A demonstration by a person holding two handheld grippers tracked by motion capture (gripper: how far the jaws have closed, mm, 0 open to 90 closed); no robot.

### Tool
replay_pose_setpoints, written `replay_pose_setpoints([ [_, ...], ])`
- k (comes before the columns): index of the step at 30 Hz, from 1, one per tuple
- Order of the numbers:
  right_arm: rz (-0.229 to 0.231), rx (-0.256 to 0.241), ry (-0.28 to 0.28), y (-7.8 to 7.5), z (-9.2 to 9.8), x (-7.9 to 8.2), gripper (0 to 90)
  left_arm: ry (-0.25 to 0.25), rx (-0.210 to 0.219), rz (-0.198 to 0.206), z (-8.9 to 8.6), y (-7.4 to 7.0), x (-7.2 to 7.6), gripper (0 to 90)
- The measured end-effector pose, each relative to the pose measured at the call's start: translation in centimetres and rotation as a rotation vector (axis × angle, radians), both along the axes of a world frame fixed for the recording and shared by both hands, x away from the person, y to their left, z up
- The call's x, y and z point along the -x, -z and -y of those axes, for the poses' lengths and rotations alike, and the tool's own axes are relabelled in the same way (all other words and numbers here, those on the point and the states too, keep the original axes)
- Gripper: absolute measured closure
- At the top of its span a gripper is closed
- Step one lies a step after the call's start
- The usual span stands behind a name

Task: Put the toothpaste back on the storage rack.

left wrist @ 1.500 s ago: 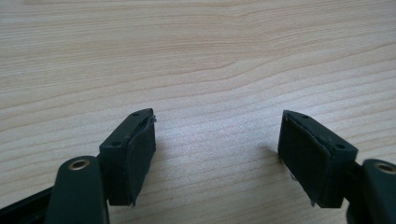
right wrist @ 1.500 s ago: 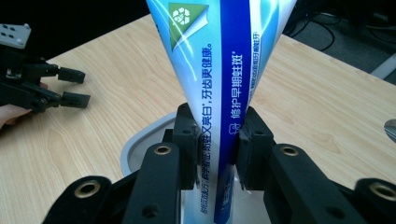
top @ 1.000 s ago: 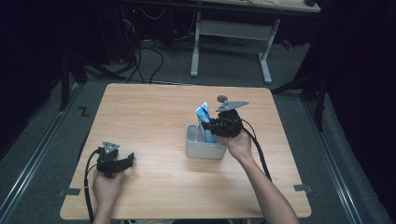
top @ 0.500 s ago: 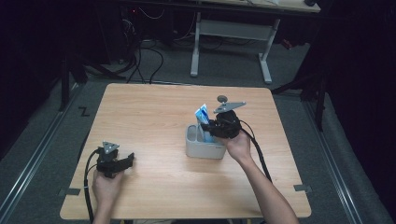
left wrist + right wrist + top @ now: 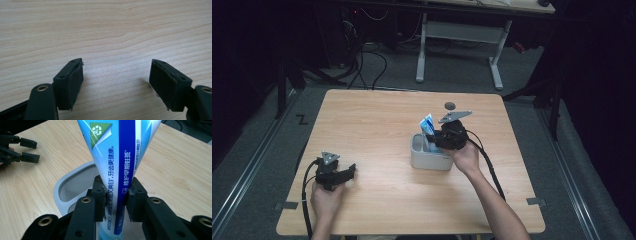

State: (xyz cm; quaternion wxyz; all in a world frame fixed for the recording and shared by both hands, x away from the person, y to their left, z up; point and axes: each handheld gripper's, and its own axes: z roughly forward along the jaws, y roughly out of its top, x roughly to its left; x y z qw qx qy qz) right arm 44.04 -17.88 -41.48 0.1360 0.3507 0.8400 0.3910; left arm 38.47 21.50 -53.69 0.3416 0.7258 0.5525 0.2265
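Note:
A blue and white toothpaste tube (image 5: 113, 170) stands upright, its lower end inside a grey-white holder cup (image 5: 72, 187). My right gripper (image 5: 115, 195) is shut on the tube's lower part, one black pad on each side. In the high view the tube (image 5: 427, 125) rises from the holder (image 5: 430, 159) at the table's middle right, with the right gripper (image 5: 447, 137) just beside it. My left gripper (image 5: 343, 173) rests low at the table's front left, jaws open over bare wood (image 5: 116, 77).
The wooden table (image 5: 377, 120) has free surface at the back and left. A small dark round spot (image 5: 450, 105) lies behind the holder. A white desk frame (image 5: 462, 37) and cables stand on the floor beyond the far edge.
The right gripper and the tube have lowered slightly toward the holder. The left gripper has not moved.

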Motion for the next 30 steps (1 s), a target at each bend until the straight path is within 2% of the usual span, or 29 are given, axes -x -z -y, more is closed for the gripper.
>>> replay_pose_setpoints([
  [3,0.002,0.002,0.0,0.02,-0.03,0.0,71.0,0.0,0.0,0.0,0.01,0.0,0.0,28.0],
  [6,0.029,0.028,-0.007,0.02,-0.28,0.16,70.5,0.0,0.0,0.0,0.0,0.0,0.0,28.0],
  [12,0.023,0.027,-0.007,0.14,-0.31,0.09,69.5,0.003,-0.001,-0.002,0.01,-0.02,0.0,27.8],
  [17,0.035,0.038,-0.001,0.08,-0.39,0.11,63.4,0.003,0.0,-0.002,0.0,-0.02,0.0,27.8],
  [21,0.044,0.066,0.0,0.13,-0.5,0.29,55.4,0.002,-0.001,-0.002,0.01,-0.02,0.0,27.9],
  [30,0.073,0.02,0.011,-0.77,-0.04,0.83,48.9,0.001,-0.005,0.001,0.06,0.0,-0.01,28.0],
])
